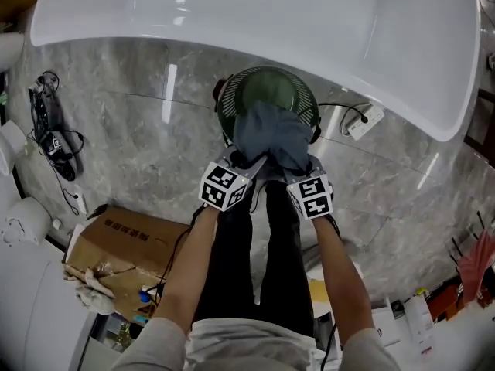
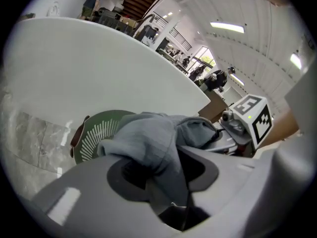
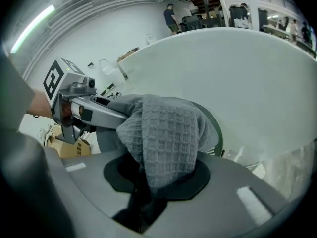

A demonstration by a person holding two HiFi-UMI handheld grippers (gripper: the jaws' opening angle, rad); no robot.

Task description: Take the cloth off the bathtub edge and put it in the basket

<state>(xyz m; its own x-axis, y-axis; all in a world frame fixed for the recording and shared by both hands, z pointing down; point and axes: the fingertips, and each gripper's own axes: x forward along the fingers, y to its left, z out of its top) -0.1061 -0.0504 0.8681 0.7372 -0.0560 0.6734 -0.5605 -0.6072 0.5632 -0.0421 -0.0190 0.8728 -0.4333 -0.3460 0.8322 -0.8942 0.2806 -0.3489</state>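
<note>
Cloth (image 1: pixel 271 134) covers most of the basket (image 1: pixel 267 76), so I can't see inside. Fabric hides the jaw tips of left gripper (image 1: pixel 257 161) and right gripper (image 1: pixel 298 166). Bathtub (image 1: pixel 309 29) is cut off at the top edge.

- the left gripper (image 1: pixel 249 163): a smooth mid-grey moulded plastic shell, with a black recessed patch on the inner face of each jaw
- just behind those jaws, a white cube printed with black square markers (image 1: pixel 224 186)
- the right gripper (image 1: pixel 298 170): the same grey shell and black patches, with a matching white marker cube (image 1: pixel 311 196) behind its jaws, showing a tiny green light on one face
- bare silver metal fittings just under that cube
- a thin black cable (image 1: pixel 178 252) trailing back from the left claw
- far behind both claws, light grey fabric sleeves (image 1: pixel 151 346), a pale top (image 1: pixel 247 342) and plain black trousers (image 1: pixel 255 269)
</note>
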